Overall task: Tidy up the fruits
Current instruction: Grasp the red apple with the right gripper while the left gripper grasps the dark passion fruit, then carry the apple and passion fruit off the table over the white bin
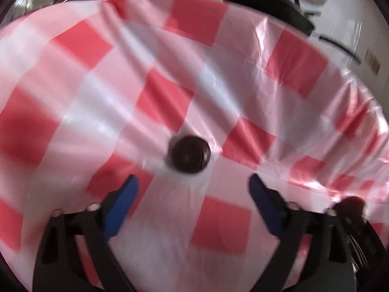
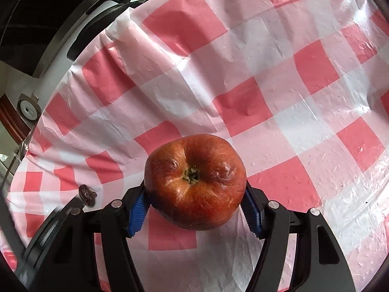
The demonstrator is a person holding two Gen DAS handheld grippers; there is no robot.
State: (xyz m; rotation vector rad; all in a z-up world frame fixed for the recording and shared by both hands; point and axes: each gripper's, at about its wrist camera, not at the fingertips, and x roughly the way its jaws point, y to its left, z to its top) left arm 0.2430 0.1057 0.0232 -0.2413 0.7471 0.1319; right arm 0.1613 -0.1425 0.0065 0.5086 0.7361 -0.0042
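Gripping a wrinkled red apple, calyx toward the camera, the right tongs hold it above the checked table. Left tongs gape before a dark round fruit.

Legible text: none in either wrist view.
Tablecloth: red, pink and white checks only; no print or lettering.
Apple: no sticker or label visible.
Beige plate on wall: carries small dark marks; too blurred to read.
Round fitting on wall: no readable marking.
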